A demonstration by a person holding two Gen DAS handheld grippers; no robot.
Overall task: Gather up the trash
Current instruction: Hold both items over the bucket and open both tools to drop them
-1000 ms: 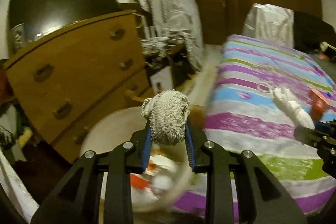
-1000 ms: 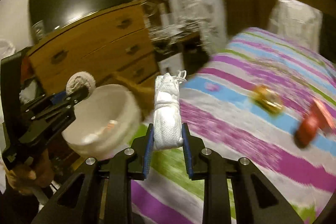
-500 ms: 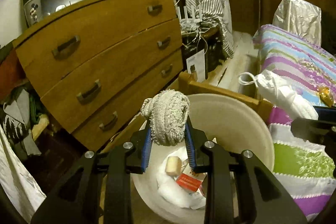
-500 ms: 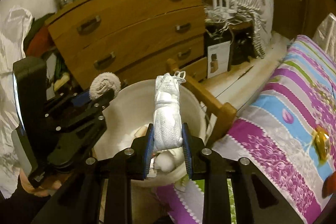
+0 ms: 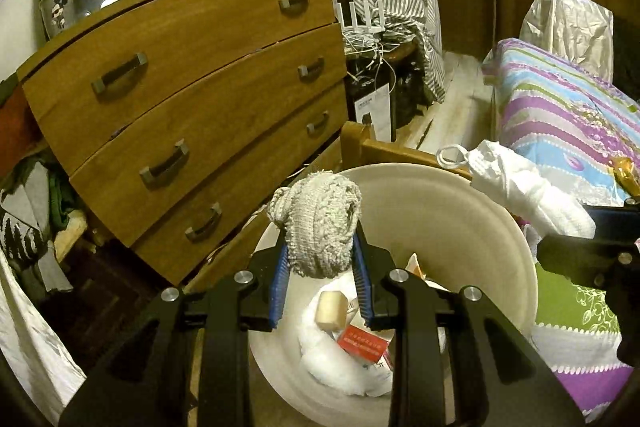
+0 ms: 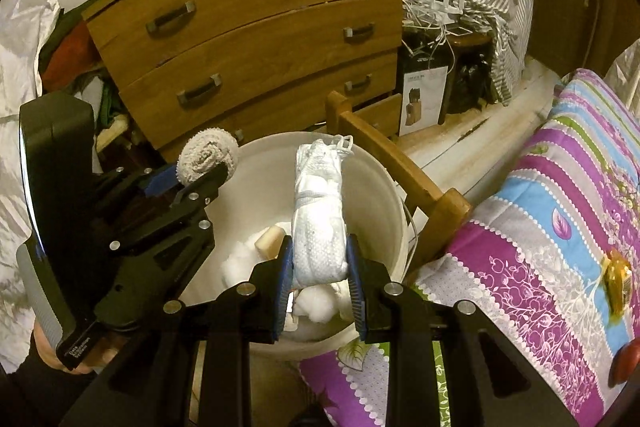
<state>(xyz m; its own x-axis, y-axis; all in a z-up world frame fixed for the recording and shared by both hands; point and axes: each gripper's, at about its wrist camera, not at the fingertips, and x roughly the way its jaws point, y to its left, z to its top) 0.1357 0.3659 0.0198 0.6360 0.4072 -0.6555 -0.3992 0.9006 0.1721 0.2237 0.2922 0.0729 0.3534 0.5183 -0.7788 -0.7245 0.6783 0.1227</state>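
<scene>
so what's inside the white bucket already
In the white bucket lie white wadding, a small tan block and a red printed packet. The gripper fingers and the cloth rolls they hold cover part of the bottom, so anything beneath them is hidden.

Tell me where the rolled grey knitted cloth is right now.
The grey knitted cloth is clamped in the left gripper, held over the white bin, beside the wooden dresser.

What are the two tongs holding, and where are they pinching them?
Left tongs pinch a grey knitted roll by its lower half. Right tongs pinch a white cloth bundle at its bottom end.
</scene>
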